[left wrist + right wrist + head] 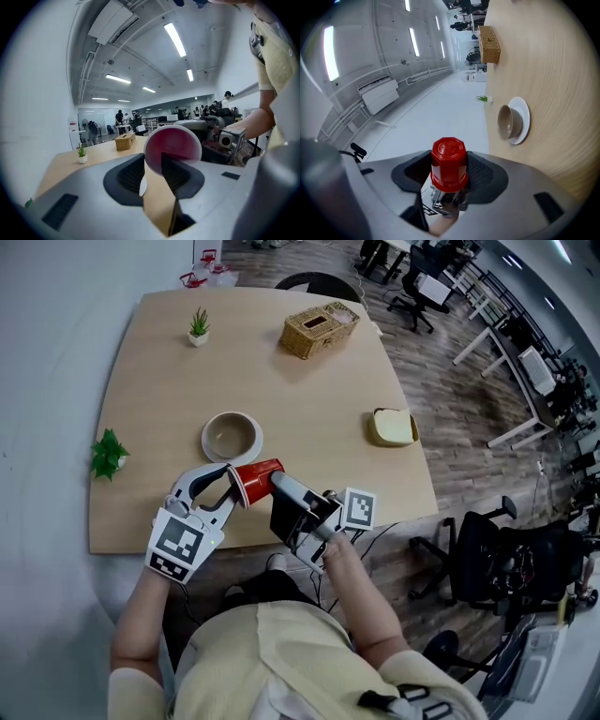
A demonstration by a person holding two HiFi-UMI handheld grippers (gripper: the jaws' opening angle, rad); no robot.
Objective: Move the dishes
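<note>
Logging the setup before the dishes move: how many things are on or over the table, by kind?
Potted plants: 2
Wicker box: 1
Bowl: 1
Saucer: 1
Yellow dish: 1
Red cup: 1
Total: 7

Count taken, head view and both gripper views; table [309, 381], one; red cup [255, 480], one; bowl [230, 435], one; saucer [257, 440] under it, one; wicker basket [319, 329], one; yellow item [393, 427], one, kind not determinable; potted plants, two: white-potted plant [198, 327] and leafy plant [108, 454]; grippers, two: left gripper [232, 489] and right gripper [277, 480]; office chairs beyond the table, several; exact number not determinable.
</note>
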